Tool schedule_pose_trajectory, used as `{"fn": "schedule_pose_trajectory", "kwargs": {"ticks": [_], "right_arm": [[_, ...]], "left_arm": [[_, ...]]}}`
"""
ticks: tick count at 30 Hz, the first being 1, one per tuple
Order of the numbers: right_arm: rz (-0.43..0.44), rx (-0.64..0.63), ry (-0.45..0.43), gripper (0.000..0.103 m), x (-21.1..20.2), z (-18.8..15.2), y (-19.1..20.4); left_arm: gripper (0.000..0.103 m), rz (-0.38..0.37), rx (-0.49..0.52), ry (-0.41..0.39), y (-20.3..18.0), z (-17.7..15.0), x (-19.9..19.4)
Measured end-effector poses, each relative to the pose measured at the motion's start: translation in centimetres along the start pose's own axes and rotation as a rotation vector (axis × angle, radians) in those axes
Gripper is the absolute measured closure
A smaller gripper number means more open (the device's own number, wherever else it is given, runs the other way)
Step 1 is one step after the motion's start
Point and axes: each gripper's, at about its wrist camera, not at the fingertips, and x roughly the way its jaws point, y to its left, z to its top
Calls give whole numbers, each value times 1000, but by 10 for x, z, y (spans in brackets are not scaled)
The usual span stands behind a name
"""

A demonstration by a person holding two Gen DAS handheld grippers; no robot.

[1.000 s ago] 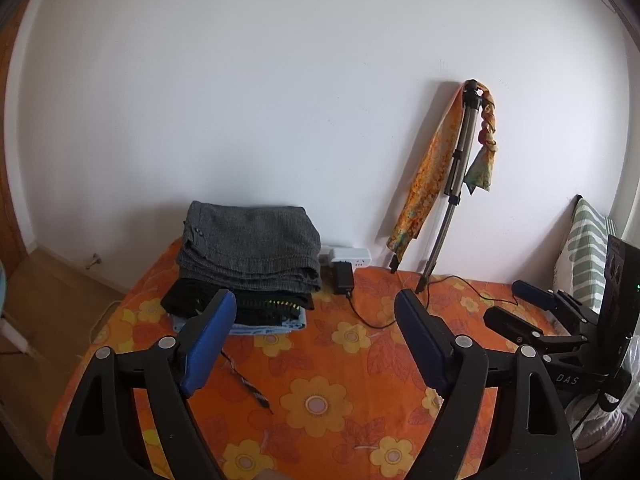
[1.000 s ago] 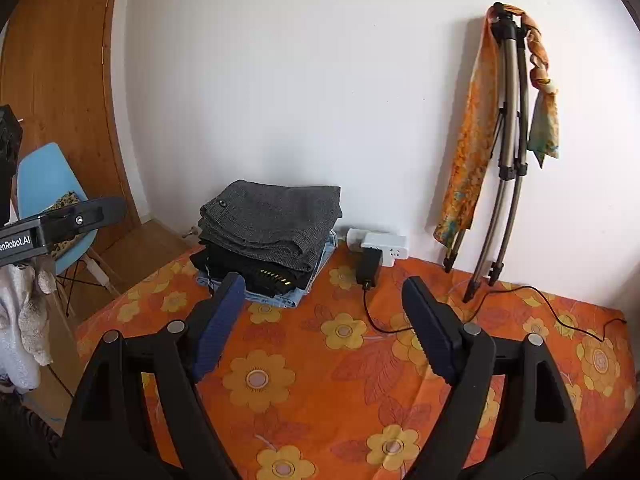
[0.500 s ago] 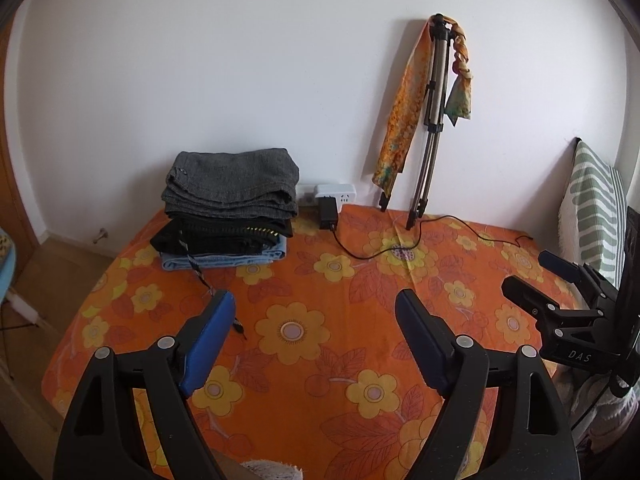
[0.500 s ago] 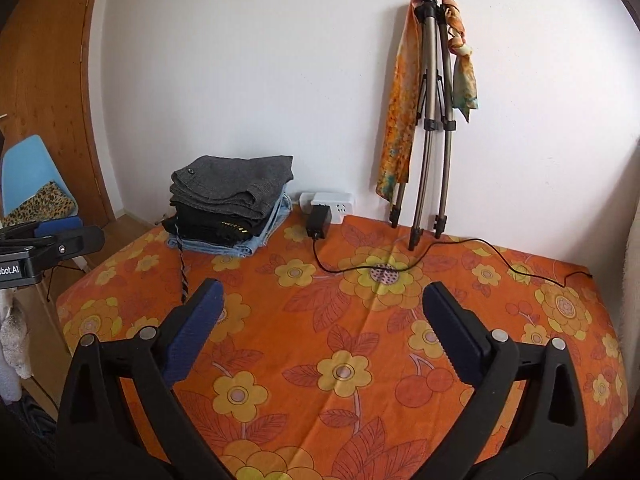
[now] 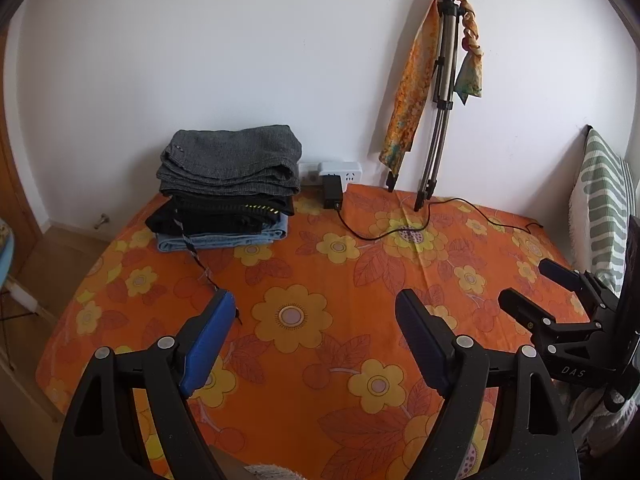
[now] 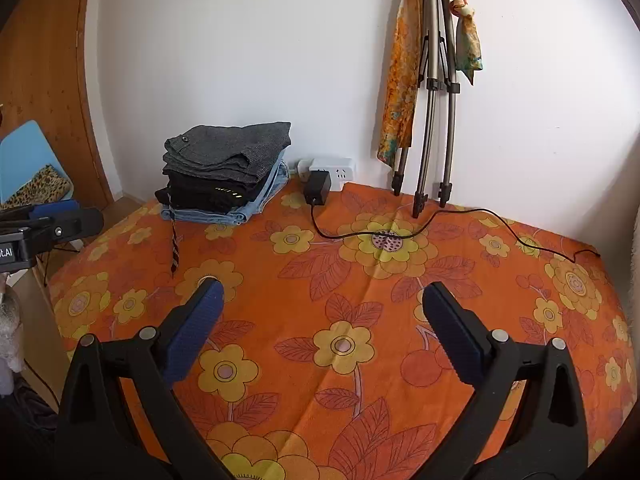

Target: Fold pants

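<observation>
Orange floral tablecloth, white wall

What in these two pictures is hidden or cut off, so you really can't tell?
- Folded pants stack: the lower pairs are covered by the grey pair on top, in both views.
- Pale fuzzy thing: cut off by the bottom edge, left view; unidentifiable.
- Striped cushion: cut by the right edge.
- Black cable: its far end is too small to trace.
- Any unfolded pants: none in view.
</observation>
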Motion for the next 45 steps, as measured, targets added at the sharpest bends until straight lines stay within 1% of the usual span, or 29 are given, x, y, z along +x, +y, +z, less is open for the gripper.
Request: {"fn": "schedule_pose_trajectory", "kwargs": {"ticks": [9,13,22,45], "right_arm": [[-14,-3,-2,2,1,1,-2],[-20,-22,-6,2,1,0,0],[-14,-19,-5,2,1,-1,4],[-15,-23,0,2,2,-2,4]], "left_arm": [[21,20,-30,20,8,-4,6],[21,21,-31,16,10,-3,3],[21,24,-37,0,13,-2,-3],[21,24,-26,-3,11,-1,-3]]}}
